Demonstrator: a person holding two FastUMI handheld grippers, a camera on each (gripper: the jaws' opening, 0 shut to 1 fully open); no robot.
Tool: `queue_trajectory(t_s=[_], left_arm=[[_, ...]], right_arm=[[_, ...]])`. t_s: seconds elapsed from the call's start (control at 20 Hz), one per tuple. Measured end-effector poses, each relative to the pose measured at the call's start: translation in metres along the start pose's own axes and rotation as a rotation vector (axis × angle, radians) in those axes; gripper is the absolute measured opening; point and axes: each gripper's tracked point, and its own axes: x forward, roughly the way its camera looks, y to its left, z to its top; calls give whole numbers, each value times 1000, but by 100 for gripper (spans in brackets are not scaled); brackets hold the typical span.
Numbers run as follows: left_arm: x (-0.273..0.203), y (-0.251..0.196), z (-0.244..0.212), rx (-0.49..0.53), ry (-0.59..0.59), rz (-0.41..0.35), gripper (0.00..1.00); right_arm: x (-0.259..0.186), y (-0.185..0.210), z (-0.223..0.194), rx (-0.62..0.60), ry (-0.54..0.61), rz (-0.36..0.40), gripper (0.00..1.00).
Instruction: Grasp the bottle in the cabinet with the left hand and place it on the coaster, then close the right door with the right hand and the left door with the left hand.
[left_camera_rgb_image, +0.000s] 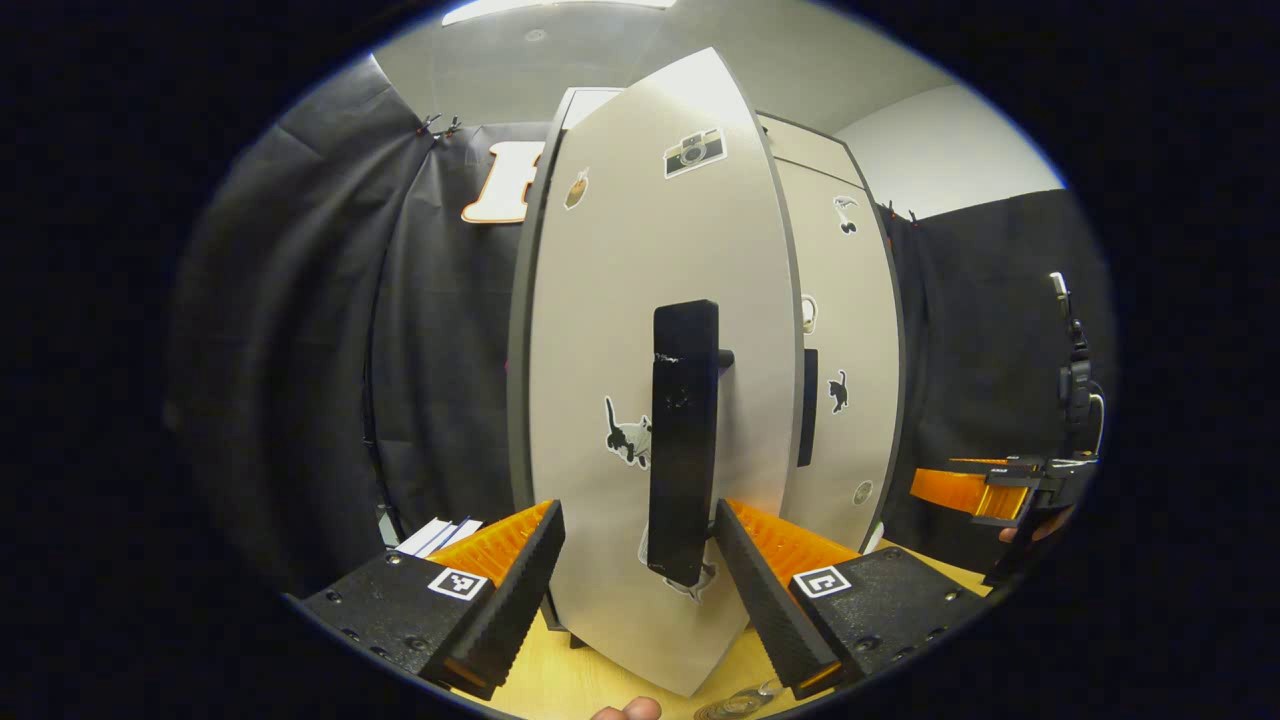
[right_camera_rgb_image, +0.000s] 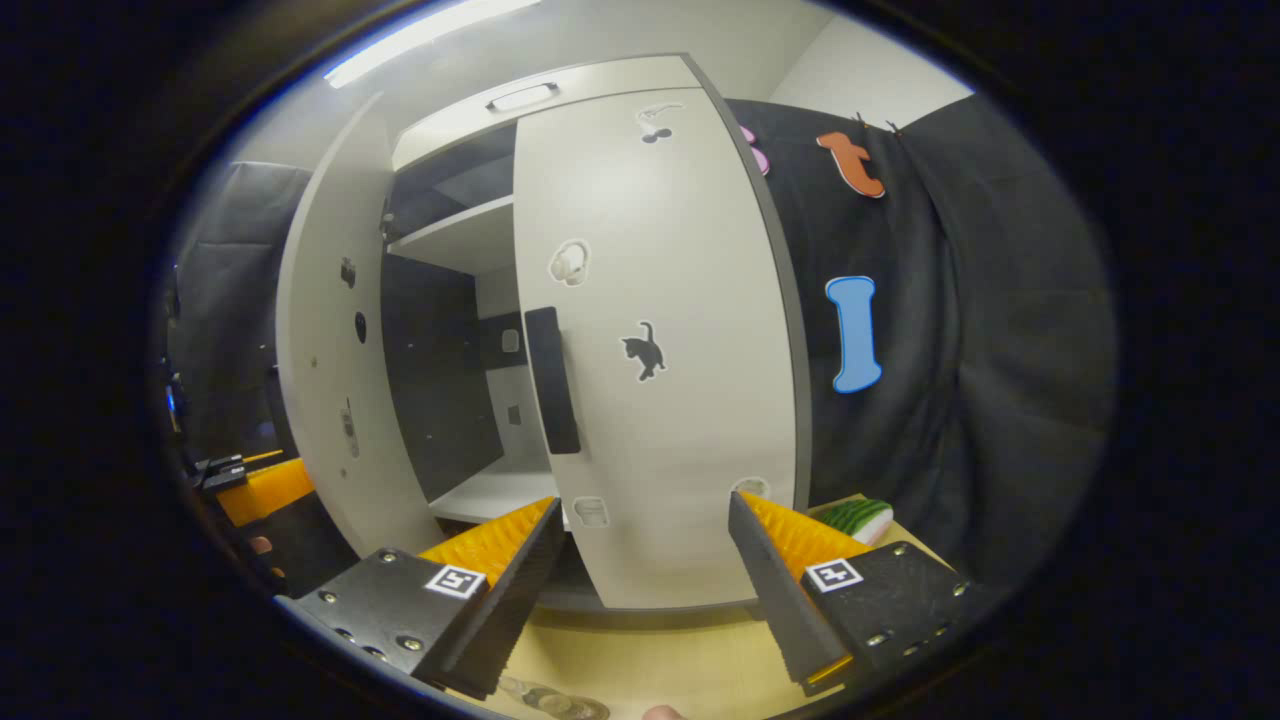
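Note:
My left gripper (left_camera_rgb_image: 640, 515) is open, and its fingers stand on either side of the black handle (left_camera_rgb_image: 685, 440) of the cabinet's left door (left_camera_rgb_image: 620, 300), without pressing on it. That door stands partly open; in the right gripper view its inner face (right_camera_rgb_image: 330, 350) swings out beside the dark, bare shelves (right_camera_rgb_image: 450, 240). The right door (right_camera_rgb_image: 680, 400) looks shut or nearly so. My right gripper (right_camera_rgb_image: 642, 502) is open just in front of it, right of its handle (right_camera_rgb_image: 552, 380). A clear glass thing (left_camera_rgb_image: 740, 705) (right_camera_rgb_image: 555, 700), perhaps the bottle, peeks in at the bottom edge.
The cabinet stands on a pale wooden table (right_camera_rgb_image: 650, 660). A green and white object (right_camera_rgb_image: 855, 517) lies to the cabinet's right, and white papers (left_camera_rgb_image: 435, 535) to its left. The right gripper (left_camera_rgb_image: 1000, 490) shows at the far right, the left gripper (right_camera_rgb_image: 250, 485) at the far left.

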Motion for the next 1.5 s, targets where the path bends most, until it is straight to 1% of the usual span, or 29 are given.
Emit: queue_trajectory(t_s=[0.15,0.2,0.4,0.45,0.5,0.55,0.8,0.95,1.05,1.15,1.25,1.3,1.4,1.5], left_arm=[[20,-18,0,40,4,1,98],[27,-22,-1,46,6,3,97],[61,-40,-5,32,14,16,97],[68,-43,-5,26,14,22,97],[74,-46,-7,26,11,29,97],[81,-48,-7,29,11,31,97],[110,-58,-9,17,12,46,96],[127,-60,-10,14,16,68,96],[134,-61,-11,24,20,77,97],[138,-62,-15,9,31,83,95],[141,-59,-19,-17,37,97,96],[140,-59,-20,-27,42,107,98],[133,-63,-17,-45,36,103,96],[123,-67,-9,-34,20,93,94]], right_arm=[[-6,-13,2,24,-1,-13,100],[-7,-17,5,23,-5,-19,100],[-15,-26,5,-5,-4,-33,100],[-16,-26,4,-9,-1,-33,100],[-19,-27,4,-12,-1,-32,97],[-21,-27,4,-15,-1,-33,100],[-24,-19,-3,-31,16,-13,100],[-25,-13,-5,-37,22,-2,100],[-26,-11,-8,-44,28,0,100],[-27,-11,-8,-49,29,1,100],[-30,-11,-8,-52,30,2,100],[-31,-11,-7,-54,29,2,100],[-33,-12,-3,-56,21,1,100],[-35,-11,-1,-52,18,1,100]])
